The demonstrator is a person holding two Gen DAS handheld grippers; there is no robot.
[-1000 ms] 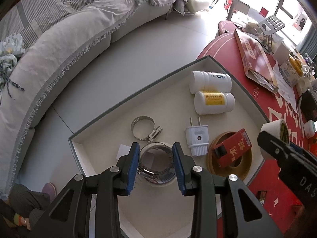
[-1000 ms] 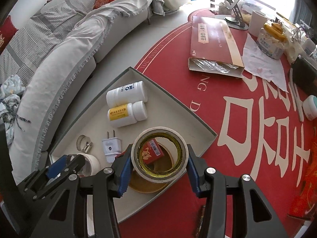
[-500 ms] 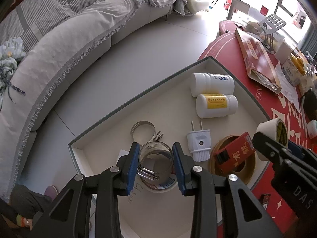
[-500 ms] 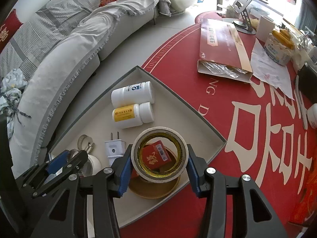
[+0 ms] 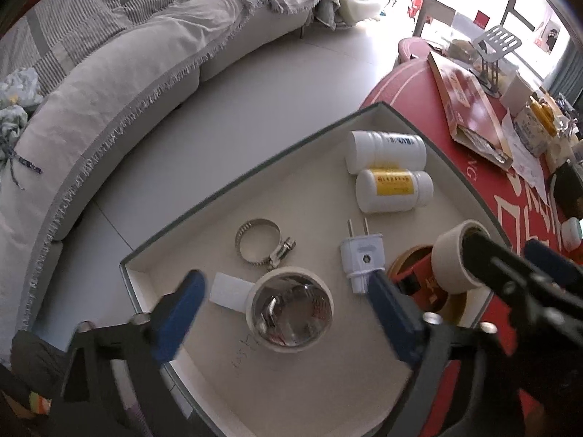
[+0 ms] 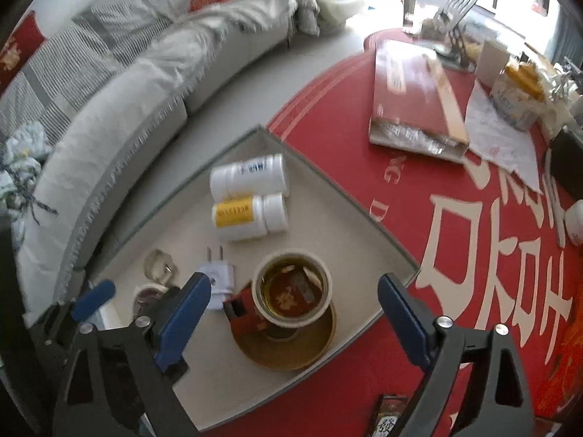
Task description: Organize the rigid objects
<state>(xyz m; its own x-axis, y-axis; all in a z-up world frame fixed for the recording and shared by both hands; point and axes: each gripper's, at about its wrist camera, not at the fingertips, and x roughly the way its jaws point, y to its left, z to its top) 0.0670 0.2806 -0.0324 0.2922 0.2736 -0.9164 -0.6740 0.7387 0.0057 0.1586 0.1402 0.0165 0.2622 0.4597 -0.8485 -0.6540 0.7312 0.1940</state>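
Right-wrist view shows both grippers, right (image 6: pixel 291 313) and left (image 5: pixel 288 309), spread empty above tape rolls (image 6: pixel 291 291) already lying in the tray (image 6: pixel 364 215), so little seems left.

A round table with a red cloth (image 6: pixel 455 262) bearing large cream characters carries a shallow grey-rimmed tray (image 6: pixel 339 196) at its edge. Also lying directly on the cloth are a long red box (image 6: pixel 411 102), a sheet of white paper (image 6: pixel 499 145), a small white jar (image 6: pixel 575 222) at the right edge, a metal stand (image 5: pixel 492 54) at the far side, a plastic-wrapped package (image 6: pixel 517 98) and a small red packet (image 6: pixel 390 415) near the front edge.
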